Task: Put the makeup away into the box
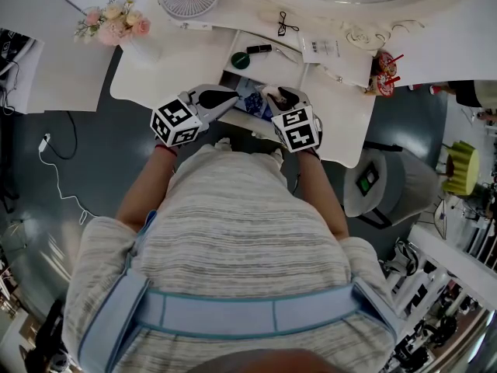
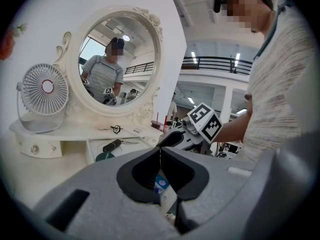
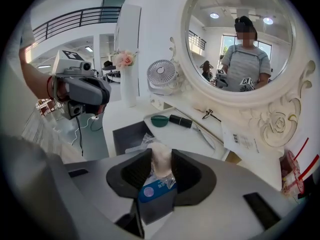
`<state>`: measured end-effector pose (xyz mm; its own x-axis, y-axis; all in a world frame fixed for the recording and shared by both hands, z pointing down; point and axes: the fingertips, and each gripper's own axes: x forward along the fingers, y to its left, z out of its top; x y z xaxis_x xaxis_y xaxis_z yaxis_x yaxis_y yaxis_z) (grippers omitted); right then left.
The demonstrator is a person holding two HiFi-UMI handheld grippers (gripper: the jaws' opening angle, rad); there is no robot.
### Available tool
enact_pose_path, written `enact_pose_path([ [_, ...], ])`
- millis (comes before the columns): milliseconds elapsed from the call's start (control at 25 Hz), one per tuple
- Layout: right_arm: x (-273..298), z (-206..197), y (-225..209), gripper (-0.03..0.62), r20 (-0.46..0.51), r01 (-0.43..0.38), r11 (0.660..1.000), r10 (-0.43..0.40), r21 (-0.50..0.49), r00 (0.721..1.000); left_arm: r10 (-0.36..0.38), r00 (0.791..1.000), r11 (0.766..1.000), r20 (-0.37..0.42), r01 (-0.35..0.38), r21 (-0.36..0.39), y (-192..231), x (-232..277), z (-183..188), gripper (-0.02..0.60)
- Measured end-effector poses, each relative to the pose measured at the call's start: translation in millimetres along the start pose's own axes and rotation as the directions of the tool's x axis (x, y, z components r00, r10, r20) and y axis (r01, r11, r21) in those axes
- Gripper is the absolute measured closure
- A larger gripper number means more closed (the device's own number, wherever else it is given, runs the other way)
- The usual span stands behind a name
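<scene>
its own view, not the head view, shows the right gripper (image 3: pixel 161 156) clamping a makeup packet (image 3: pixel 154 187); left gripper (image 2: pixel 160 154) closed.

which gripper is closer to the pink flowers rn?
Left. In the head view, the left gripper is below and right of the flowers; the right gripper is farther right, beyond it.

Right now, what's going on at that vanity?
A person at the white vanity table holds a gripper in each hand. The right gripper is clamped on a clear plastic packet with a blue label, near a dark open box. The left gripper has its jaws together at the packet's other end; whether it pinches the film is unclear. A green round compact and black tube lie on the vanity.
</scene>
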<state>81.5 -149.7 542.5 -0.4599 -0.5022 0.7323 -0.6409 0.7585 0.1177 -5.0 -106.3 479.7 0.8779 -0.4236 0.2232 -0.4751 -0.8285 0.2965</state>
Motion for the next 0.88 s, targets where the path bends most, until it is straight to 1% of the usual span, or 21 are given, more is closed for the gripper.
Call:
enact_pose_path([
  [320,5.3,-14.2,9.3,0.473,-0.032,-0.028,0.999,0.029,0.02,0.999,-0.007,1.0,1.0,0.002,0.007,-0.005,0.6,2.7,-1.0,0.566],
  [480,7.8,-14.4,11.6,0.469,-0.029,-0.05,0.998,0.051,0.03,0.998,-0.006,1.0,1.0,0.003,0.006,-0.007,2.1,2.9,-1.4,0.566],
  [600,10.5,-12.4,14.8,0.432,-0.021,-0.073,0.997,0.074,0.036,0.997,-0.006,1.0,1.0,0.002,0.006,-0.009,3.1,2.9,-1.3,0.566],
  [720,11.5,-11.1,17.3,0.418,-0.016,-0.088,0.995,0.088,0.042,0.996,-0.007,1.0,1.0,0.002,0.007,-0.01,3.9,3.5,-1.1,0.566],
  [800,11.5,-10.2,17.5,0.397,-0.01,-0.094,0.994,0.094,0.053,0.995,-0.007,1.0,1.0,0.003,0.007,-0.011,4.7,3.8,-1.3,0.566],
  [880,11.5,-8.9,15.9,0.393,-0.005,-0.094,0.994,0.094,0.061,0.996,-0.007,1.0,1.0,0.004,0.007,-0.011,5.4,3.9,-1.1,0.566],
])
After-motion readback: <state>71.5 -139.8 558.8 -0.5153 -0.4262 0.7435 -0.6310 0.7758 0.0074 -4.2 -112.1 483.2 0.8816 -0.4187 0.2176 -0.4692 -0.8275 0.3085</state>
